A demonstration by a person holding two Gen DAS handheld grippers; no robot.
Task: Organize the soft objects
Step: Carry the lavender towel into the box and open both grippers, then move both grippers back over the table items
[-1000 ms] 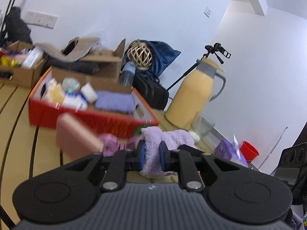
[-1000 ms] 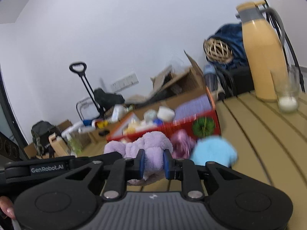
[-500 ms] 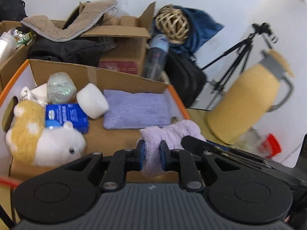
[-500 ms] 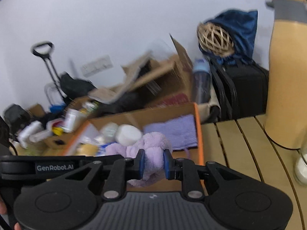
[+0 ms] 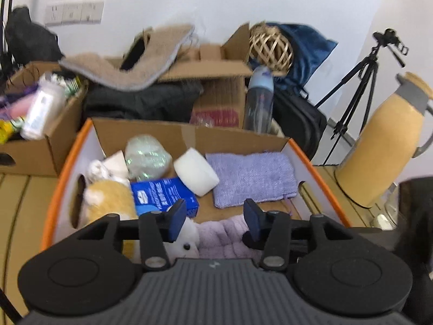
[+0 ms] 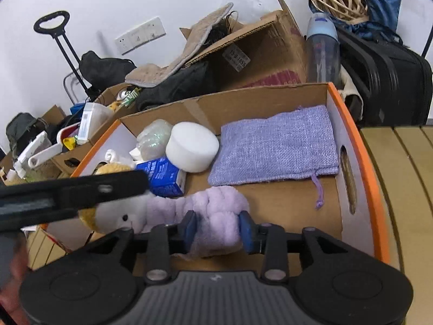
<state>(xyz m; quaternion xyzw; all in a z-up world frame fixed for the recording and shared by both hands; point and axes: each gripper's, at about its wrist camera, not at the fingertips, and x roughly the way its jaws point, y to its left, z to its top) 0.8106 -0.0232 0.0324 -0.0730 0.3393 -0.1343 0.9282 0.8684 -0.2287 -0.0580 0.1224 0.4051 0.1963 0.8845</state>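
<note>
- Behind our slatted wooden desk (image 6: 406, 168), cardboard boxes and bags crowd a white wall.
- Our left claw (image 5: 213, 220) has just been opening — it stands wide over the lilac plush cloth (image 5: 224, 234), clear of it.
- Our right claw (image 6: 217, 227) has just been opening too, the cloth (image 6: 213, 205) between its pads — grip uncertain.
- That cloth lies at the near edge inside the orange-rimmed box (image 6: 362, 146), against a white-and-yellow plush toy (image 6: 116, 214).

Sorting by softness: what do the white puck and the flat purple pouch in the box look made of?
White puck: likely foam or sponge, given its matte, faintly porous, sheenless surface. Purple pouch: coarse woven fabric, burlap-like, with a visible weave and a drawstring.
</note>
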